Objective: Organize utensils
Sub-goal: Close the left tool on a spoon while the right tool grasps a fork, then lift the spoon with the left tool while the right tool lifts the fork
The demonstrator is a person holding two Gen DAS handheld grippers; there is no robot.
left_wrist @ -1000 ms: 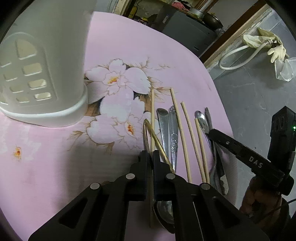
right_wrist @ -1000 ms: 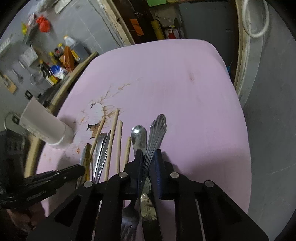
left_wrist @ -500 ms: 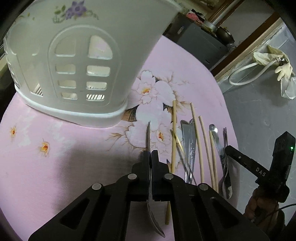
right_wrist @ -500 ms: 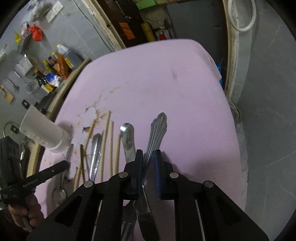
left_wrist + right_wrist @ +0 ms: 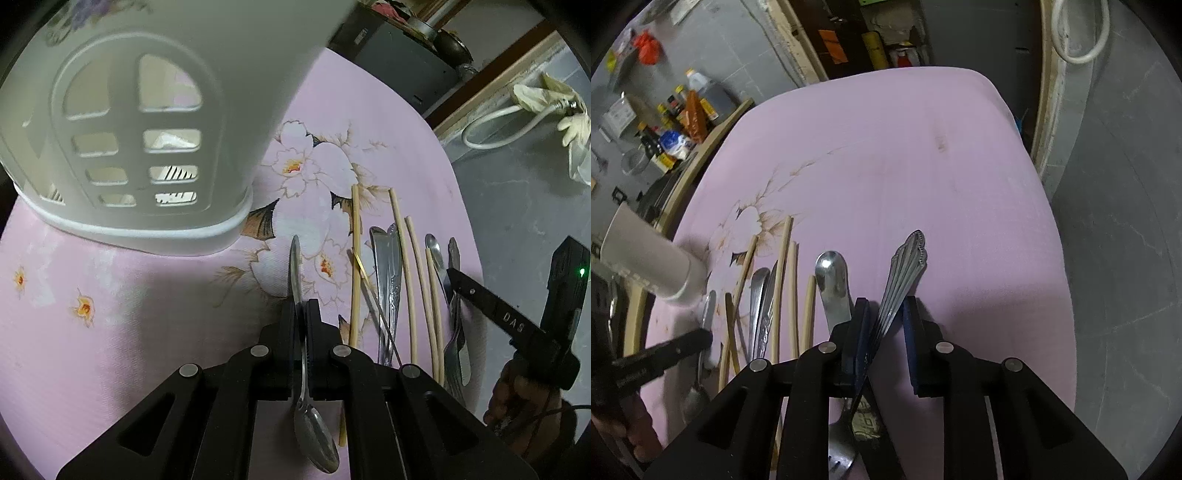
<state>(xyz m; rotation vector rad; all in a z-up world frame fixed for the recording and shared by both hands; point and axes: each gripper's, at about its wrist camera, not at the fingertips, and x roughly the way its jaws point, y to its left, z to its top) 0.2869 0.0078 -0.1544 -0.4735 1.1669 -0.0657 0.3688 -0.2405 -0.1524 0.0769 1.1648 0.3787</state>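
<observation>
Left gripper [image 5: 301, 314] jaws pinch a shiny steel spoon [image 5: 308, 402] by its thin handle, bowl toward camera, near the white slotted plastic caddy [image 5: 122, 122]. Right gripper [image 5: 886, 321] jaws spread around an ornate scalloped fork handle [image 5: 903, 277]. Pale wooden chopsticks [image 5: 410, 280] lie along the pink floral cloth's [image 5: 886, 155] right edge.

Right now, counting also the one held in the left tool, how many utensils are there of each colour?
Pale wooden chopsticks: 4
Silver metal utensils: 5, including the spoon in the left tool
Gold-coloured utensil: 1
Total: 10
</observation>
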